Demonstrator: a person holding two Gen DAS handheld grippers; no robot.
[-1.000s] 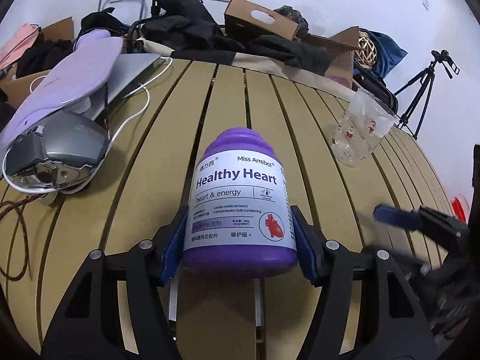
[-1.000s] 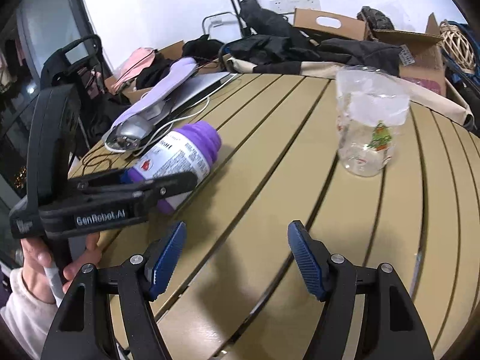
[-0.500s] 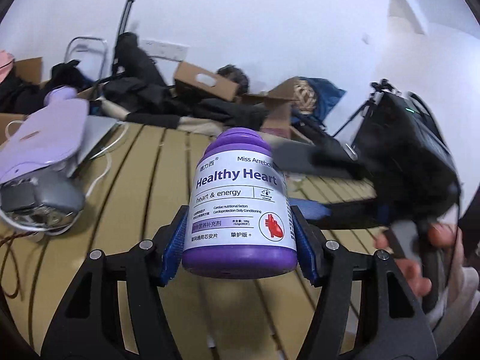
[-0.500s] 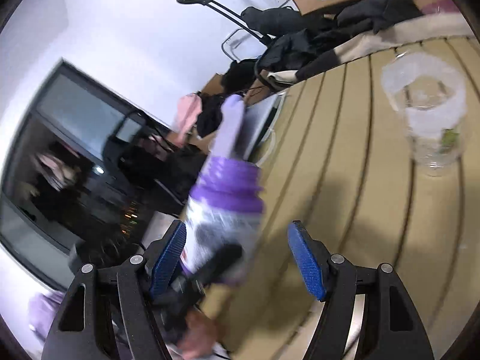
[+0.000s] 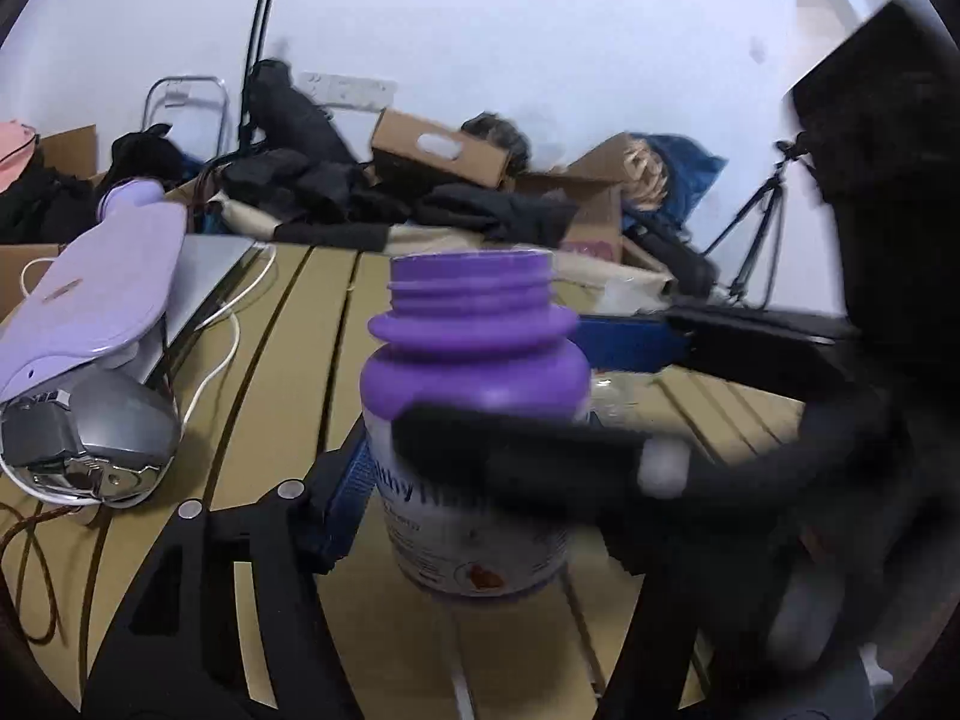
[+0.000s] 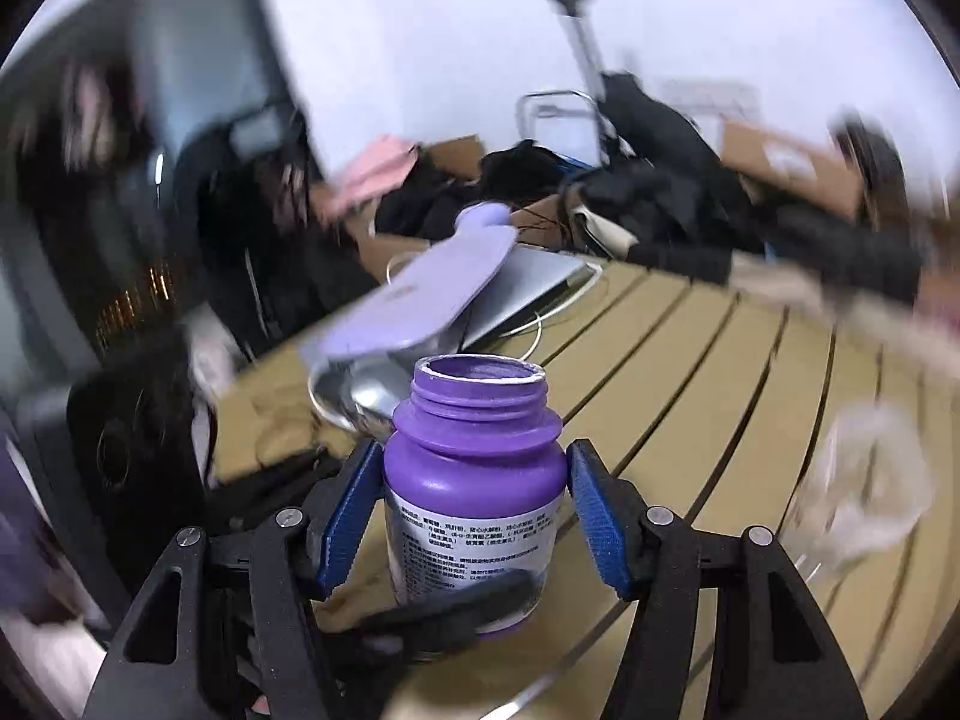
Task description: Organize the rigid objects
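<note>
A purple supplement bottle with a white label [image 5: 474, 420] stands upright between both grippers above the slatted table. Its neck is open with no cap on it. My left gripper [image 5: 474, 474] is shut on the bottle's lower body; its right finger is hidden behind the other tool. My right gripper [image 6: 474, 510] has come in from the side, and its blue pads [image 6: 354, 510] sit around the bottle's shoulder [image 6: 474, 462], close or touching. One right finger crosses the bottle in the left wrist view [image 5: 522, 450].
A lilac flat device [image 5: 102, 288] lies over a silver gadget [image 5: 90, 432] and white cable at the left. A clear plastic cup [image 6: 864, 480] stands at the right. Boxes and dark clothes [image 5: 432, 192] pile along the table's far edge.
The left gripper lifted the bottle off the table and stood it upright. The right gripper swung in and brought its fingers around the bottle's shoulder.
</note>
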